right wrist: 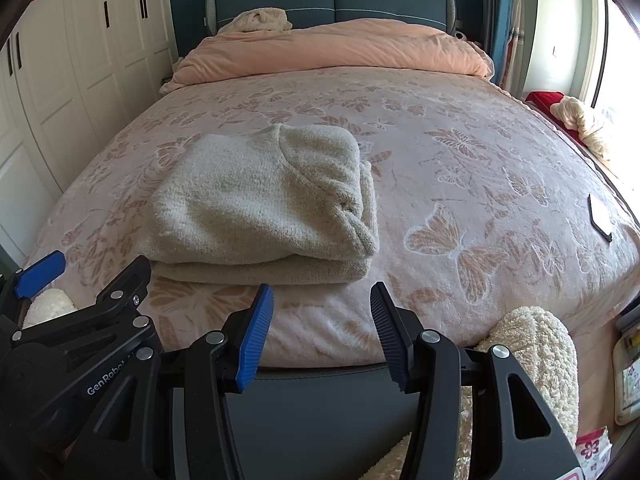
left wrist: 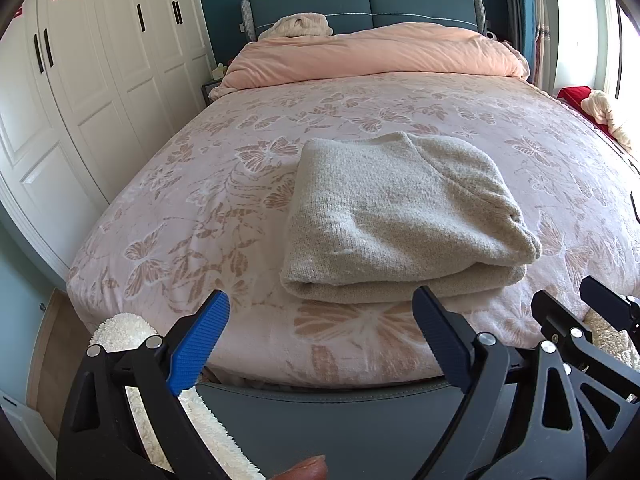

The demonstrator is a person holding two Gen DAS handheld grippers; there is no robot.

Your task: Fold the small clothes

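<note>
A beige knit sweater lies folded into a thick rectangle on the bed, near the foot end. My left gripper hovers just short of the sweater's near edge, open, with nothing between its blue pads. My right gripper is beside it to the right, also open and empty, its tips just in front of the sweater's near right corner. Each gripper shows in the other's view: the right gripper at the lower right, the left gripper at the lower left. Neither touches the sweater.
The bed's pink butterfly blanket spreads around the sweater. A peach duvet is bunched at the headboard. White wardrobe doors line the left. A dark flat phone-like thing lies at the right edge. A fluffy white sleeve shows nearby.
</note>
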